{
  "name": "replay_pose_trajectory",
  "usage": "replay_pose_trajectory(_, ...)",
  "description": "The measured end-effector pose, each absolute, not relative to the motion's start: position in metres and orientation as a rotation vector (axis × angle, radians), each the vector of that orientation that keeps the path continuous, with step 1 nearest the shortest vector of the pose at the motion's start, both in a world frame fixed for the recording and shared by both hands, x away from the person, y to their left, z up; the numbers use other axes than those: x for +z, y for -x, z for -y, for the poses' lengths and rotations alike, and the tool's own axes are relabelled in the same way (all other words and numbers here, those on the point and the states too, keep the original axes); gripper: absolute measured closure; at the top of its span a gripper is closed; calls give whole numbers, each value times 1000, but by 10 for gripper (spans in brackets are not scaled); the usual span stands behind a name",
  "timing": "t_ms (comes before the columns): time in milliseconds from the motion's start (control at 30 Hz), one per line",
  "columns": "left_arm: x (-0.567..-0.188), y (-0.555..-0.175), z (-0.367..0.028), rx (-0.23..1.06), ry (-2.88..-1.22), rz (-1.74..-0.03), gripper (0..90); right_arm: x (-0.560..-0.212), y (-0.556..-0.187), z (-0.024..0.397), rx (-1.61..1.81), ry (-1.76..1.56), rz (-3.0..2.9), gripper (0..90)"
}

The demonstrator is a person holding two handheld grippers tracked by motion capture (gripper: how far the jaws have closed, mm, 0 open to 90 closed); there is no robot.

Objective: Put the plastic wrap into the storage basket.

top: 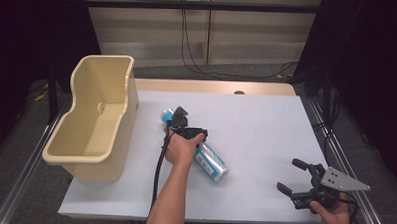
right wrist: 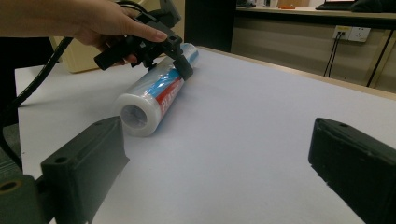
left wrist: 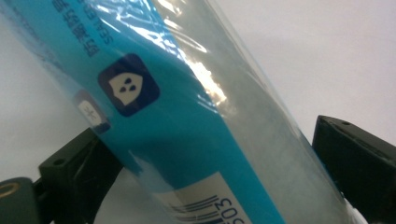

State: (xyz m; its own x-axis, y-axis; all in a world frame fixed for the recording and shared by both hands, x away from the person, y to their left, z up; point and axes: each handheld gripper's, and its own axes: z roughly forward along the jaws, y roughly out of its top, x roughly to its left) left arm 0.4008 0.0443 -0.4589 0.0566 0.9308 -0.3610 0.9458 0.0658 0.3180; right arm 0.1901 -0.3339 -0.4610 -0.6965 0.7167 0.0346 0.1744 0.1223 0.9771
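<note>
**Straddling the roll beside a bare tub**

Starting nearest, at about five o'clock on the desk (top: 243,203), the right tool (top: 290,176) rests in the person's hand with its jaws spread wide and nothing between them; in the right gripper view they frame bare white surface.

Toward the middle of the desk lies the roll of plastic film (top: 210,162), wrapped in clear film with a blue and red label. It lies on its side, one end pointing to about five o'clock and the other to eleven. The left tool (top: 178,122) comes down over its far part, one jaw on each side. In the left gripper view the near jaw sits against the wrapper, while the far jaw stands just off it, so the roll is between the jaws but not yet pinched.

Farthest, at about nine to ten o'clock, the cream plastic tub (top: 75,152) overhangs the desk's left edge, well apart from the roll. Its inside holds nothing.
</note>
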Motion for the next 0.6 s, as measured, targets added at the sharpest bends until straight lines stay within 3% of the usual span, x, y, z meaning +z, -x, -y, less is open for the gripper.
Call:
replay_pose_trajectory(233, -450, -405, -66, -208, -1945, -1921, 135, -464, -191, 336, 1593, -865, -1962, 40)
replay_pose_trajectory(333, -446, -406, -71, -212, -2015, -1917, 167, -463, -190, 337, 1591, -860, -1966, 42)
replay_pose_trajectory(400, -443, -405, -73, -131, -2112, -1890, 179, -463, -190, 337, 1590, -862, -1965, 42)
replay_pose_trajectory(433, -439, -405, -73, -38, -2237, -1847, 195, -463, -190, 337, 1589, -859, -1966, 42)
replay_pose_trajectory(467, -439, -405, -73, -38, -2237, -1847, 206, -463, -190, 337, 1589, -859, -1966, 42)
replay_pose_trajectory(500, -437, -405, -76, 95, -2348, -1823, 232, -462, -190, 337, 1584, -857, -1967, 43)
replay_pose_trajectory(600, -436, -406, -85, 88, -2342, -1824, 261, -462, -190, 336, 1585, -858, -1964, 42)
